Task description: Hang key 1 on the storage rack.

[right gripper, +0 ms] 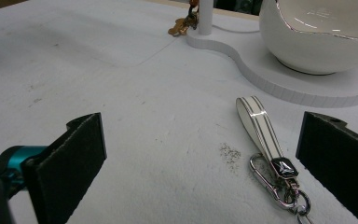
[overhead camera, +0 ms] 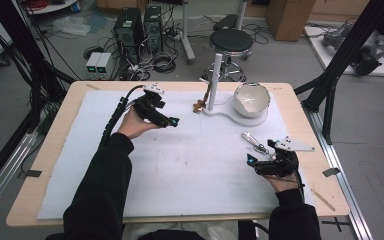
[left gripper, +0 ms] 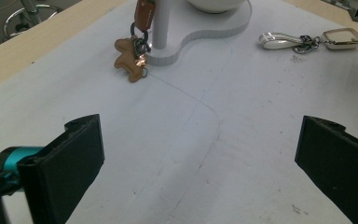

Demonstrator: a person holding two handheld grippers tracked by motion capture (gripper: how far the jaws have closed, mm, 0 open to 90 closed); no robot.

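A white strap keychain (overhead camera: 254,142) with a metal clasp lies on the white mat, right of centre; in the right gripper view the strap keychain (right gripper: 261,129) lies between the jaws, toward the right one. My right gripper (overhead camera: 250,161) is open just short of it. A brown leather keychain (overhead camera: 199,105) with a bear charm hangs on the white post (overhead camera: 213,82) and rests on the mat. My left gripper (overhead camera: 174,121) is open, held above the mat left of the post. Ahead of its jaws lie the brown keychain (left gripper: 133,58) and the strap keychain (left gripper: 303,40).
A white bowl (overhead camera: 251,99) sits on the white stand base (overhead camera: 226,113) beside the post, at the back right of the mat. The mat (overhead camera: 180,165) covers most of the wooden table (overhead camera: 55,140). A stool and computer cases stand beyond the table's far edge.
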